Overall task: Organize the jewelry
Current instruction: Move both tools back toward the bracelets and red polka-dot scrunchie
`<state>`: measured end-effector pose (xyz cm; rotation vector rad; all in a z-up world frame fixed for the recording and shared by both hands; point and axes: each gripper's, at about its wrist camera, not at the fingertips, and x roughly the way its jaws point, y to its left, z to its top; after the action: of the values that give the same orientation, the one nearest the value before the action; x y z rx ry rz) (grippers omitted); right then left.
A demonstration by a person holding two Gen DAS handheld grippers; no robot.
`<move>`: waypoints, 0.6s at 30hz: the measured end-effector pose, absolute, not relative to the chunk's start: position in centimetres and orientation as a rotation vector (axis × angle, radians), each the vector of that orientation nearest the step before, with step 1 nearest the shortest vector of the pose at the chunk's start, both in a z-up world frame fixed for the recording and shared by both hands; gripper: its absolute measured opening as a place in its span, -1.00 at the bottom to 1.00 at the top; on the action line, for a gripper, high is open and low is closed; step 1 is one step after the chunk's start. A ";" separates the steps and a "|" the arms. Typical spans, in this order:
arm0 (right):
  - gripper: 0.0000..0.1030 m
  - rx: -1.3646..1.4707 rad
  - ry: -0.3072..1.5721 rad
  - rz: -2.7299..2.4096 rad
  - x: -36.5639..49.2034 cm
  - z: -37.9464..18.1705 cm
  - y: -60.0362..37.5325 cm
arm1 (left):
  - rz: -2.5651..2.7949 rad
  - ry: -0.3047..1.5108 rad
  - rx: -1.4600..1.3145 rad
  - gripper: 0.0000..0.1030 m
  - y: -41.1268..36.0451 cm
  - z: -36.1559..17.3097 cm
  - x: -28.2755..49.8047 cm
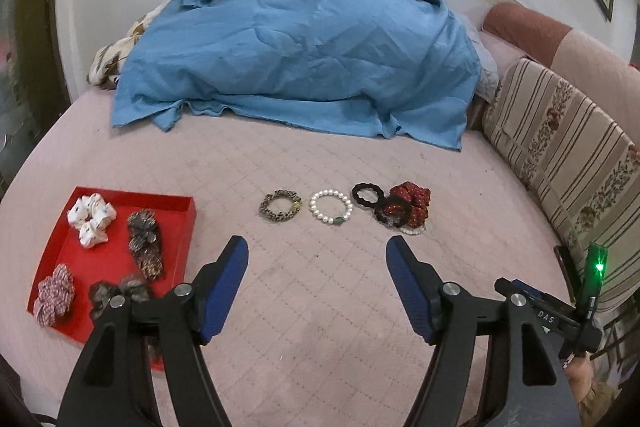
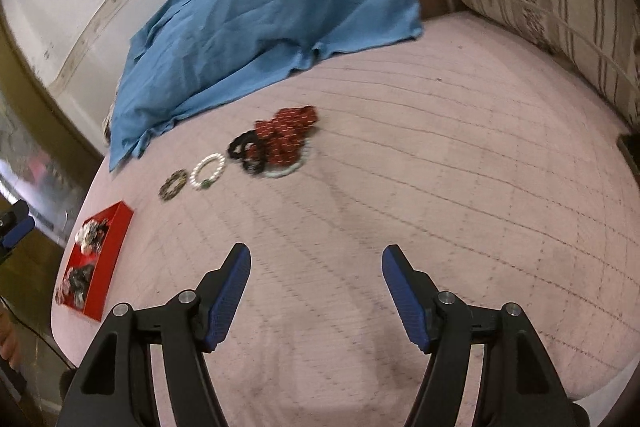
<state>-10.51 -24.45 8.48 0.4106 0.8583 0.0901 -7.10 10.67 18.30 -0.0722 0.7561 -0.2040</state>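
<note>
Red tray is sitting near-left on the bed w/ scrunchies inside. Leopard-print bracelet and pearl bracelet are lying mid-bed, apart. Far right, black hair ties are overlapping the red scrunchie, so one pick is prob dragging neighbours along. Left gripper and right gripper are hovering, fingers spread, gripping nothing.

Blue sheet, striped cushion, pink quilt
</note>
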 end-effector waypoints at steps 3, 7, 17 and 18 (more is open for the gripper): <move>0.41 0.431 0.859 0.083 -10.1 7.7 -25.4 | -0.202 0.766 -0.059 0.37 9.9 18.2 -5.5; 0.41 0.446 0.865 0.087 -9.3 7.0 -25.9 | -0.164 0.774 -0.060 0.37 10.0 17.7 -2.6; 0.41 0.449 0.894 0.109 -6.1 5.0 -25.8 | -0.172 0.910 -0.159 0.25 10.8 12.9 5.1; 0.41 0.448 0.895 0.112 -5.6 4.8 -25.6 | -0.185 0.926 -0.141 0.07 10.0 12.2 5.7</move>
<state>-5.57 -25.64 4.84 0.4481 0.8950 0.1123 5.75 10.01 12.17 -0.1414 0.9258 -0.1845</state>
